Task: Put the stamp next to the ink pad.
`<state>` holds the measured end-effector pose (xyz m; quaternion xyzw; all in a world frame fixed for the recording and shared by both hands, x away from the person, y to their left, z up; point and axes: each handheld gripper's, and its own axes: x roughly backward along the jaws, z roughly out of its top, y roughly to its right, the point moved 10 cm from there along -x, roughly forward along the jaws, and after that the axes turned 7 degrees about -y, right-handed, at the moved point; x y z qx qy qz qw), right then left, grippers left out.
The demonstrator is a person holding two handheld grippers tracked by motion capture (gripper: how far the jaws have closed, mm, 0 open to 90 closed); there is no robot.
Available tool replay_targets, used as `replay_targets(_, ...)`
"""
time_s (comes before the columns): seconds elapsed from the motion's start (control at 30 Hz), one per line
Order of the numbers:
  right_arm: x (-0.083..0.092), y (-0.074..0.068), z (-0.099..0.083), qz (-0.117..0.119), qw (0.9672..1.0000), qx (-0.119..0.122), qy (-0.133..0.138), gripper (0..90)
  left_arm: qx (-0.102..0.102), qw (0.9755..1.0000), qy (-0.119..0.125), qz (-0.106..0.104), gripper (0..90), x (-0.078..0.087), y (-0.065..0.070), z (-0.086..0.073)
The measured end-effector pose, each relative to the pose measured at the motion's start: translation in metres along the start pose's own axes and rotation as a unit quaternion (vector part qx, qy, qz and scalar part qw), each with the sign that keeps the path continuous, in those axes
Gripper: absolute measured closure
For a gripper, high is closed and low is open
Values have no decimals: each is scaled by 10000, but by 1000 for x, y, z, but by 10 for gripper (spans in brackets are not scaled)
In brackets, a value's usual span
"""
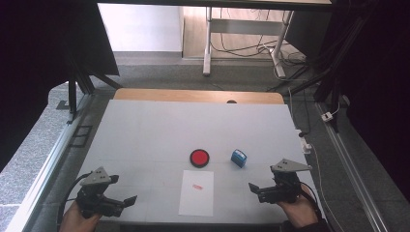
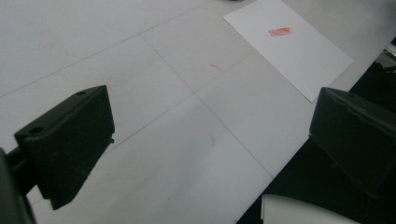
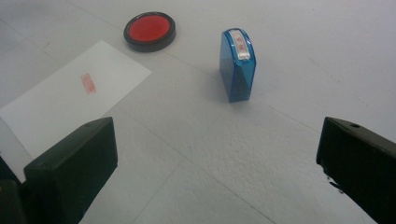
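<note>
Blue stamp looks light, rigid, slick plastic; pinch its flat sides. Both hand-held grippers hang spread apart, holding nothing.

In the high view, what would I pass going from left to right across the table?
Left gripper → white paper sheet with a red stamp mark → round red ink pad → blue stamp → right gripper.

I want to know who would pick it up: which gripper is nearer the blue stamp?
Right. The right gripper sits just below the blue stamp; the left gripper is far off, beyond the paper sheet.
</note>
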<state>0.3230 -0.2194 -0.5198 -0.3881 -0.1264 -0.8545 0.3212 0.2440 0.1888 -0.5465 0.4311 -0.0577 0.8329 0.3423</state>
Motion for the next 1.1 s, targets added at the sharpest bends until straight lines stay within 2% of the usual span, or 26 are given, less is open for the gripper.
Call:
replay_targets(0.5,16,15,-24,-138,9994,-308,-100,0,-4,10000,-7,7,2,0,0,0)
replay_targets(0.9,20,13,-39,-149,9985,-342,-407,0,3,10000,-23,42,1,0,0,-1)
replay_targets(1.1,20,14,-41,-157,9982,-353,-465,0,42,10000,-34,20,0,-1,-1,0)
